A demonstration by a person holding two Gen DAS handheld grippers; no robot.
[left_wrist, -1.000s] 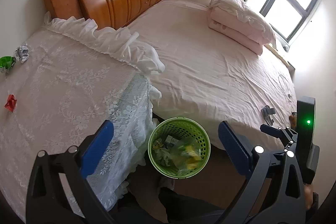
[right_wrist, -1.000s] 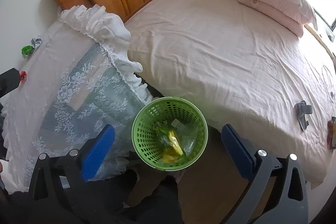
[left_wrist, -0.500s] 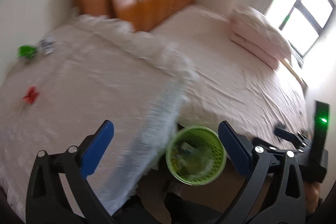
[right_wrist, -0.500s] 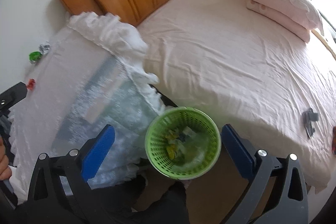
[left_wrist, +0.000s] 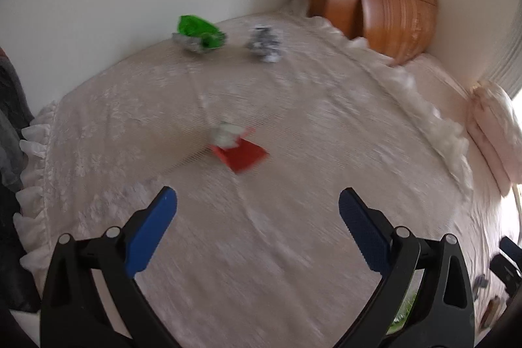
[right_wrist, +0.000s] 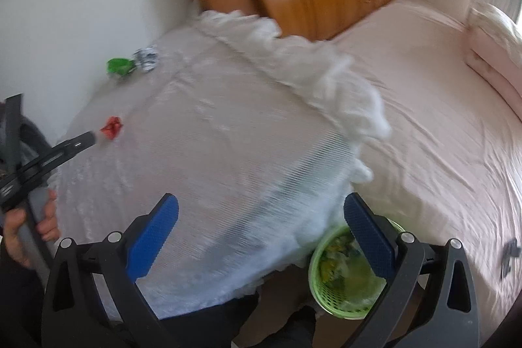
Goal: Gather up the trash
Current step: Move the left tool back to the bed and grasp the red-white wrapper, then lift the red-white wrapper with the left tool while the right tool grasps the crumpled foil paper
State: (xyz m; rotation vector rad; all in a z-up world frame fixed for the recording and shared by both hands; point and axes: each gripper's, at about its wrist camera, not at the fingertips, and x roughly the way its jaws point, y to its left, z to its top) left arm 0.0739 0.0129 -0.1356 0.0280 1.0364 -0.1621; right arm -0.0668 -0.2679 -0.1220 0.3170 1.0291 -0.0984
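Hovering over the lace-covered table point(left_wrist: 293, 250), the left gripper point(left_wrist: 257, 211) spreads its fingers wide toward a red wrapper point(left_wrist: 243, 154); green point(left_wrist: 199, 31) and silver point(left_wrist: 265, 44) scraps lie near the wall. The right gripper point(right_wrist: 261, 217), fingers also apart and empty, hangs above the green basket point(right_wrist: 329, 289).

- Your two views are bright with soft daylight entering from the right edge, where it washes out to glare.
- Motion blur smears both pictures.
- Fisheye curvature bends the edges; the corners fall black.
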